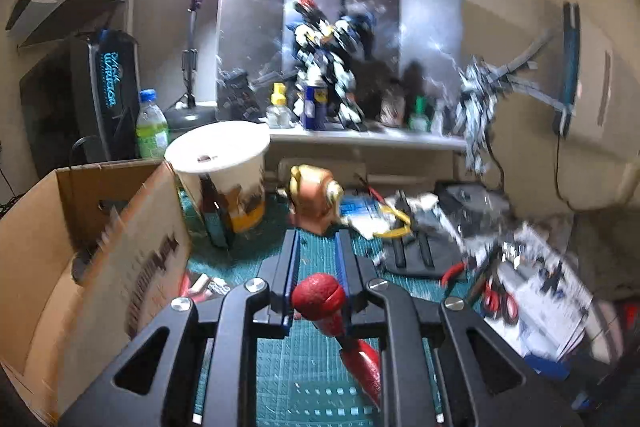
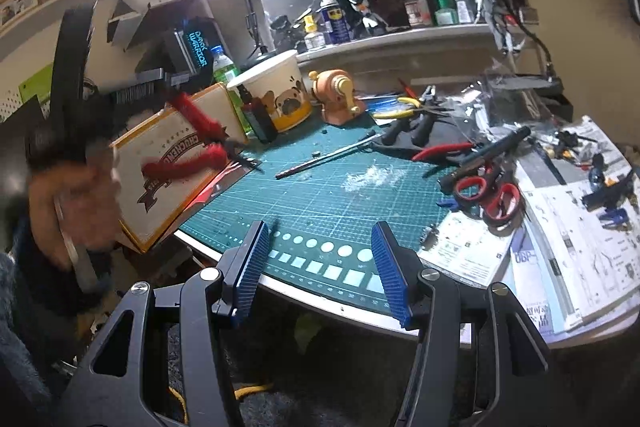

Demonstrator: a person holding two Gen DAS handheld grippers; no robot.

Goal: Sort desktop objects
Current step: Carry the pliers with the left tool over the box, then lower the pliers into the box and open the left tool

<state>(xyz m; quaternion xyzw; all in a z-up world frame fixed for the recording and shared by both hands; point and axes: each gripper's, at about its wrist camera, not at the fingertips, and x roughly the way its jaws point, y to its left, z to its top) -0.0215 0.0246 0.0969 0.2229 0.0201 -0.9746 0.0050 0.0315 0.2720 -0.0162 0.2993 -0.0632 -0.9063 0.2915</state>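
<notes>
In the left wrist view the left gripper (image 1: 318,259) is clenching red-handled pliers (image 1: 320,301) above the green cutting mat (image 1: 240,259) beside the open cardboard box (image 1: 80,247), while in the right wrist view the right gripper (image 2: 318,267) is hovering released over the mat's near edge.

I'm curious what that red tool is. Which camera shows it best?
The right wrist view: the red-handled pliers show whole, both handles and the tip, in front of the box. The left wrist view shows only one handle, clamped in the left gripper.
</notes>
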